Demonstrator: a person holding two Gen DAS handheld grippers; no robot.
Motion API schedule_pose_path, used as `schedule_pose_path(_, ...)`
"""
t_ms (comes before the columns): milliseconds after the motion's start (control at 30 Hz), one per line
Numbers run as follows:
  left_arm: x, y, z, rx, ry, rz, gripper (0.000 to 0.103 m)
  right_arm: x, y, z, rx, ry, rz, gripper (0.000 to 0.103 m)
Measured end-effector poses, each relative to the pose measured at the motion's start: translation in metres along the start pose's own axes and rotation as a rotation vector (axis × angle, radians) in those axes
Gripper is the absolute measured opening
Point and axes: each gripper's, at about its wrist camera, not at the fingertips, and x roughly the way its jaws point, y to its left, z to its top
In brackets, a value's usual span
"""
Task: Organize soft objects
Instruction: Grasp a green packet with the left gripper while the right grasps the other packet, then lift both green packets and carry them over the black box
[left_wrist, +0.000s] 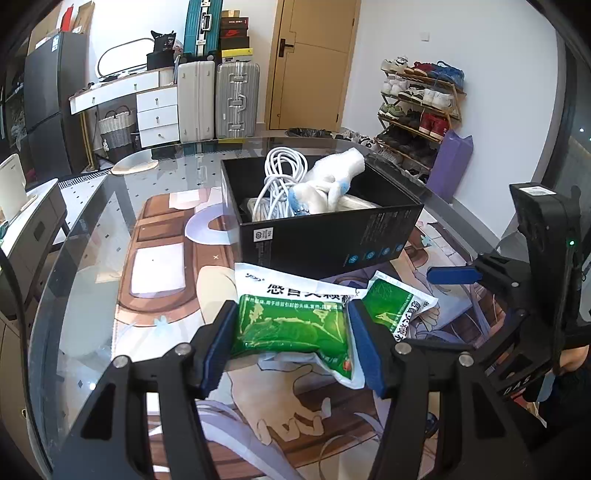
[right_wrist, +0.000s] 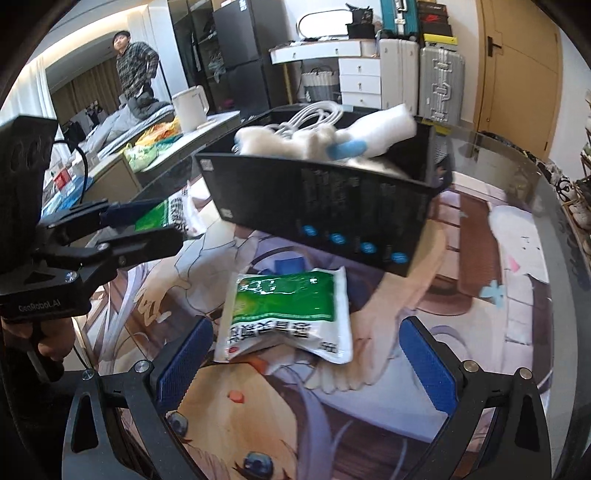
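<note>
left gripper (left_wrist: 291, 332) is pinching a green medicine sachet (left_wrist: 291, 325) just in front of the black box (left_wrist: 325, 236), right gripper (right_wrist: 299, 365) spread over the second sachet (right_wrist: 288, 314), so I'd lift it clear of the rim before letting go

The box (left_wrist: 317, 236) sits far on the table mat (left_wrist: 155, 266); two pouches (left_wrist: 295, 325) (left_wrist: 397, 310) lie near it (side by side), cable (left_wrist: 280, 177) and plush toy (left_wrist: 332, 181) inside

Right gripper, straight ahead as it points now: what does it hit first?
Most likely the green-and-white packet lying on the mat between the right gripper's open fingers. The black box sits behind it, though depth is hard to judge.
</note>
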Motion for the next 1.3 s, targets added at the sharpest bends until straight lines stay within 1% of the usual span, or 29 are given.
schedule_pose_path(133, -0.002, 0.002, 0.001, -0.007, -0.007, -0.001, 0.059, 0.012, 0.008, 0.004, -0.003, 0.040, 0.002, 0.102)
schedule_pose_path(233, -0.003, 0.003, 0.003, -0.011, -0.010, 0.000, 0.059, 0.019, 0.014, 0.006, -0.027, 0.051, -0.013, 0.102)
schedule_pose_path(300, -0.002, 0.004, 0.003, -0.014, -0.010, 0.002, 0.059, 0.022, 0.019, 0.008, -0.044, 0.057, -0.035, 0.102)
schedule_pose_path(367, -0.003, 0.004, 0.003, -0.015, -0.011, 0.002, 0.059, 0.028, 0.026, 0.009, -0.077, 0.067, -0.078, 0.102)
schedule_pose_path(700, -0.003, 0.003, 0.003, -0.021, -0.017, 0.007, 0.059, 0.031, 0.030, 0.010, -0.075, 0.079, -0.081, 0.101)
schedule_pose_path(733, -0.003, 0.003, 0.003, -0.021, -0.020, 0.007, 0.059, 0.030, 0.031, 0.010, -0.079, 0.072, -0.076, 0.100)
schedule_pose_path(767, -0.003, 0.003, 0.004, -0.020, -0.020, 0.006, 0.059, 0.027, 0.028, 0.006, -0.082, 0.066, -0.073, 0.095)
schedule_pose_path(800, -0.003, 0.003, 0.004, -0.021, -0.022, 0.005, 0.059, 0.024, 0.029, 0.003, -0.087, 0.057, -0.069, 0.087)
schedule_pose_path(833, -0.003, 0.003, 0.003, -0.021, -0.023, 0.006, 0.059, 0.021, 0.030, 0.003, -0.092, 0.051, -0.064, 0.082)
schedule_pose_path(867, -0.004, 0.004, 0.004, -0.023, -0.025, 0.008, 0.059, 0.020, 0.030, 0.003, -0.095, 0.047, -0.063, 0.075)
schedule_pose_path(933, -0.004, 0.005, 0.004, -0.026, -0.028, 0.007, 0.059, 0.017, 0.030, 0.004, -0.098, 0.042, -0.062, 0.069)
schedule_pose_path(1000, -0.004, 0.005, 0.004, -0.029, -0.029, 0.010, 0.059, 0.015, 0.031, 0.002, -0.101, 0.034, -0.058, 0.061)
schedule_pose_path(1100, -0.006, 0.004, 0.005, -0.031, -0.037, 0.007, 0.059, 0.010, 0.029, -0.001, -0.105, 0.025, -0.056, 0.055)
schedule_pose_path(1200, -0.007, 0.004, 0.006, -0.030, -0.043, 0.009, 0.059, 0.004, 0.028, -0.006, -0.122, 0.015, -0.052, 0.055)
schedule_pose_path(1300, -0.010, 0.006, 0.007, -0.039, -0.051, -0.001, 0.059, -0.008, 0.027, -0.007, -0.127, -0.020, -0.046, 0.055)
